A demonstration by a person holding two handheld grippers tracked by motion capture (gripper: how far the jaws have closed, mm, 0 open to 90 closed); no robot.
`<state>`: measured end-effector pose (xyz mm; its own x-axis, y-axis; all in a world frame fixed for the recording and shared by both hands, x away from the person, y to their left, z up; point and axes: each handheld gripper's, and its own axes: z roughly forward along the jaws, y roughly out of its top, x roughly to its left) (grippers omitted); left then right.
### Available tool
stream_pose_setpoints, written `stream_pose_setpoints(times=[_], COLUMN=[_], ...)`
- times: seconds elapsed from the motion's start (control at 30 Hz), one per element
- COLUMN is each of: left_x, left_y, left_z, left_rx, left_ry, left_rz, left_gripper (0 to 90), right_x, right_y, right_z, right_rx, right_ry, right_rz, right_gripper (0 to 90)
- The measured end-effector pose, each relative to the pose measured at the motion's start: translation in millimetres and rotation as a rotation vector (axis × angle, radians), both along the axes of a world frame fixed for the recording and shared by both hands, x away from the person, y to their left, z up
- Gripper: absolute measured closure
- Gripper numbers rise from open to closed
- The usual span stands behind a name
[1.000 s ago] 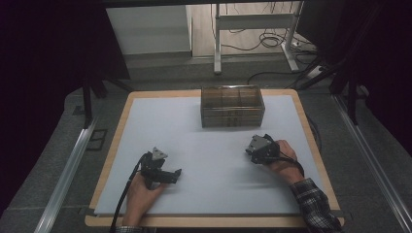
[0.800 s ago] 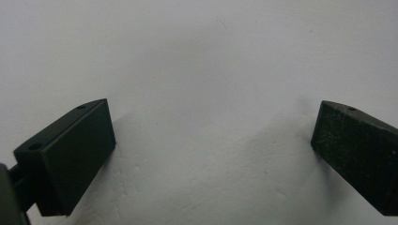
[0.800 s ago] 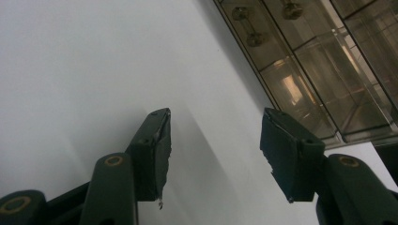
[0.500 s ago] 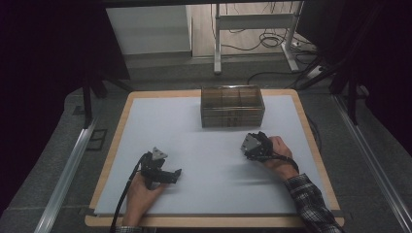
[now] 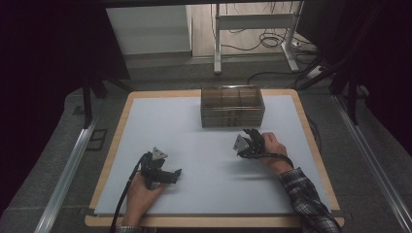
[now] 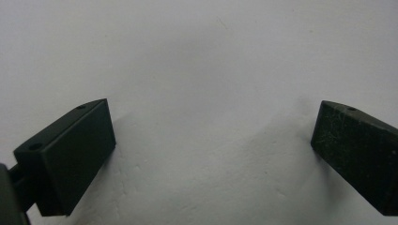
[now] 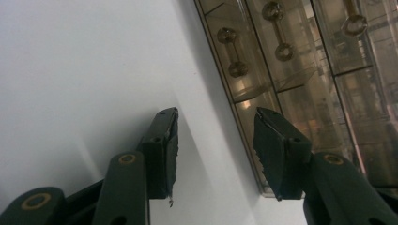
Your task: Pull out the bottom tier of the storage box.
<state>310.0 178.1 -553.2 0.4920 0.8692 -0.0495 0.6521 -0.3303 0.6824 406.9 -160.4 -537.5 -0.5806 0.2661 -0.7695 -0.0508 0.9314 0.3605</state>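
A smoky see-through drawer box (image 5: 232, 106) stands at the back middle of the white mat (image 5: 194, 145). My right gripper (image 5: 249, 133) lies just in front of the box's right half, held by a hand in a plaid sleeve. In the right gripper view the box front (image 7: 291, 70) with its dumbbell-shaped drawer pulls is close ahead. The right gripper (image 7: 217, 117) is open; its jaws have just been closing, and nothing is between them. My left gripper (image 5: 175, 173) rests on the mat at the front left. In its own view the left gripper (image 6: 213, 126) is wide open over bare mat.
A wooden table edge (image 5: 311, 136) frames the mat. Metal rails (image 5: 68, 170) run along both sides of the table. Behind the table stand a desk frame (image 5: 252, 22) and floor cables.
My right gripper has moved left and a little nearer the box, with its jaws narrower. The left gripper has stayed where it was.
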Motion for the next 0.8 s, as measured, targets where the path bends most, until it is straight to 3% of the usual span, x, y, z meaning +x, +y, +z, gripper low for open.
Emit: stream_pose_setpoints(times=[0.33, 0.37, 0.6, 0.8], left_x=[0.0, 0.0, 0.0, 0.0], left_y=[0.0, 0.0, 0.0, 0.0], left_z=[0.1, -0.1, -0.1, -0.1], left_rx=[0.000, -0.001, -0.001, -0.001], left_ry=[0.001, -0.001, -0.001, -0.001], left_rz=[0.000, 0.000, 0.000, 0.000], left_gripper=[0.0, 0.0, 0.0, 0.0], right_x=[7.0, 8.6, 14.1, 20.9], right_y=[10.3, 12.6, 18.9, 28.1], right_z=[-6.9, -7.7, -13.9, -20.6], right_rx=[-0.093, -0.126, -0.164, -0.259], right_ry=[-0.082, -0.101, -0.145, -0.201], right_rz=[0.006, 0.001, -0.011, 0.000], right_gripper=[56.4, 56.5, 61.6, 68.2])
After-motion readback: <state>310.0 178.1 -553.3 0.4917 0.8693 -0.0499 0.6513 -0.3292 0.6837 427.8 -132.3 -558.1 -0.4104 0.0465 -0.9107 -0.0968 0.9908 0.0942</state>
